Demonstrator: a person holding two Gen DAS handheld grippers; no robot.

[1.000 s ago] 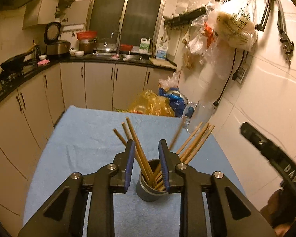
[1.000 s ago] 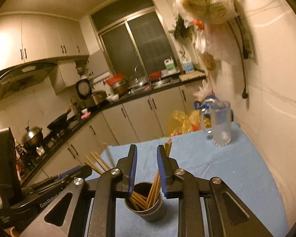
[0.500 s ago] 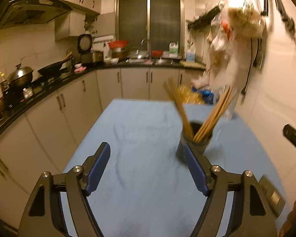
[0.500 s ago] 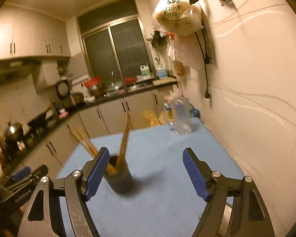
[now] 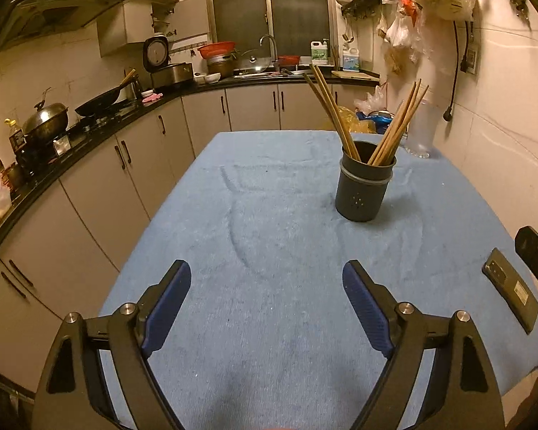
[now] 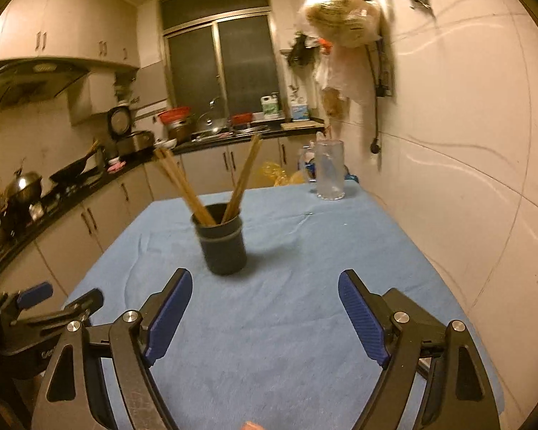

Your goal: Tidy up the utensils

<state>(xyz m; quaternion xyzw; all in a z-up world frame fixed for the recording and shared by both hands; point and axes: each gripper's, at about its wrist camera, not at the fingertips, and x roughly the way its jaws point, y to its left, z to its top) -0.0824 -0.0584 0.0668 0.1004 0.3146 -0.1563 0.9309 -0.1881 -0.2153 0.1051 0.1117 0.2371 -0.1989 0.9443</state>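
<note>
Both hand-held grippers backed off chopstick holder (image 5: 363, 192), jaws just opened wide, empty; right view blurred

Black tool (image 5: 267, 308), blue ribbed pads (image 5: 364, 308), silver screws

Dark grey round plastic utensil cup (image 5: 363, 193) dotted with small pale holes, filled with light brown wooden chopsticks (image 5: 331, 111). Plain blue terry tablecloth (image 5: 269, 236). Ribbed blue rubber pads (image 5: 168, 304) on black frames. Clear glass pitcher (image 6: 329, 170).
</note>
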